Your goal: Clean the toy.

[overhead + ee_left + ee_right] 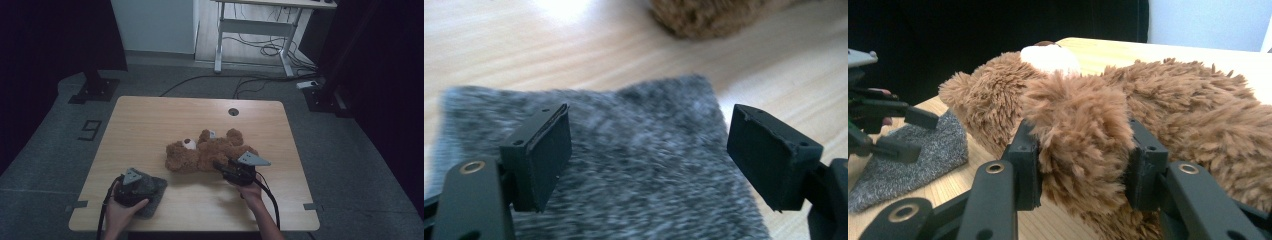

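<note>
Shaggy brown plush bear (207, 152) lies mid-table, right gripper (1083, 165) clamped on one fuzzy limb. Left gripper (649, 150) hovers with jaws spread, nothing between them, over the flat grey felted cloth (634, 170) near the bear's head.

1. The high view looks forward and down from above the person's side, taking in the whole table (150, 125) and the floor beyond
2. The left gripper view sits close over a grey cloth (634, 170), facing along its own jaws
3. The right gripper view looks low across the table, tight on the teddy bear (1083, 130)
4. All three views share the cloth and the bear
</note>
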Tool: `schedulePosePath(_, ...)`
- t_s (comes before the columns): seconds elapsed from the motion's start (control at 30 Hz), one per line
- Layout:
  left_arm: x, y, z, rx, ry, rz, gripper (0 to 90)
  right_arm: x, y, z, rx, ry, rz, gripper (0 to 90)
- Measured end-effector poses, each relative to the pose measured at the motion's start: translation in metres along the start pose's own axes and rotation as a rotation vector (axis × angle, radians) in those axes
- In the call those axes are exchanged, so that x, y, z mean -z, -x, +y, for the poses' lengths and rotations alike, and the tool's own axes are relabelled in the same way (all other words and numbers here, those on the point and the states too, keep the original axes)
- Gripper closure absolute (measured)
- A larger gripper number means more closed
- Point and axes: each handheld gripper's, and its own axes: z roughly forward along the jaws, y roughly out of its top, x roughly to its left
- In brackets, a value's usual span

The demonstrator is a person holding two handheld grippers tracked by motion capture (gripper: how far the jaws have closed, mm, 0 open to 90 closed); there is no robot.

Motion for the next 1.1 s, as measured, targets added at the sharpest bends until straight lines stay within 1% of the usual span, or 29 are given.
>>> schedulePosePath(0.07,-0.003,0.002,-0.001,-0.015,-0.017,0.008,17.7,0.0,0.0,0.0,-0.006,-0.001,0.002,57.6)
schedulePosePath(0.1,-0.005,0.003,-0.001,-0.024,-0.026,0.019,17.5,0.0,0.0,0.0,-0.006,-0.001,0.002,57.6)
schedulePosePath(0.2,-0.009,0.003,-0.003,-0.026,-0.038,0.026,17.6,0.0,0.0,0.0,-0.007,-0.001,0.003,57.5)
schedulePosePath(0.33,-0.011,0.006,-0.003,-0.036,-0.043,0.045,17.0,0.0,0.0,0.0,-0.007,-0.002,0.003,57.5)
schedulePosePath(0.37,-0.01,0.007,-0.003,-0.036,-0.038,0.045,16.8,0.0,0.0,0.0,-0.007,-0.003,0.003,57.5)
schedulePosePath(0.43,-0.006,0.008,-0.002,-0.025,-0.006,0.054,19.0,0.0,0.0,0.0,-0.006,-0.004,0.003,57.4)
schedulePosePath(0.47,-0.003,0.009,-0.001,-0.026,0.007,0.054,19.4,0.001,0.0,0.0,-0.006,-0.005,0.003,57.4)
schedulePosePath(0.53,-0.001,0.012,0.001,-0.029,0.015,0.042,18.4,0.001,0.001,0.0,-0.007,-0.005,0.004,57.3)
schedulePosePath(0.57,-0.002,0.014,0.002,-0.032,0.006,0.028,17.8,0.001,0.001,0.0,-0.008,-0.004,0.005,57.3)
schedulePosePath(0.6,-0.003,0.016,0.002,-0.035,-0.003,0.022,17.2,0.0,0.001,0.0,-0.009,-0.004,0.006,57.3)
schedulePosePath(0.73,-0.012,0.02,-0.001,-0.043,-0.046,0.045,16.2,0.001,0.001,0.0,-0.007,-0.006,0.005,56.9)
schedulePosePath(0.8,-0.014,0.02,-0.001,-0.048,-0.054,0.052,16.2,0.001,0.001,0.0,-0.007,-0.007,0.006,56.8)
schedulePosePath(0.87,-0.015,0.021,-0.002,-0.053,-0.055,0.064,17.5,0.001,0.001,0.0,-0.008,-0.006,0.006,56.8)
schedulePosePath(0.9,-0.016,0.021,-0.002,-0.061,-0.057,0.079,18.9,0.001,0.001,0.0,-0.008,-0.006,0.005,56.8)
schedulePosePath(0.93,-0.016,0.021,-0.003,-0.062,-0.055,0.085,21.3,0.001,0.001,0.0,-0.007,-0.006,0.005,56.8)
schedulePosePath(1.0,-0.016,0.02,-0.003,-0.057,-0.05,0.087,23.3,0.001,0.001,0.0,-0.005,-0.007,0.005,56.6)
schedulePosePath(1.03,-0.015,0.019,-0.003,-0.056,-0.048,0.091,25.4,0.001,0.001,0.001,-0.004,-0.008,0.004,56.6)
schedulePosePath(1.1,-0.013,0.017,-0.003,-0.055,-0.042,0.094,32.4,0.002,0.001,0.001,-0.003,-0.01,0.004,56.5)
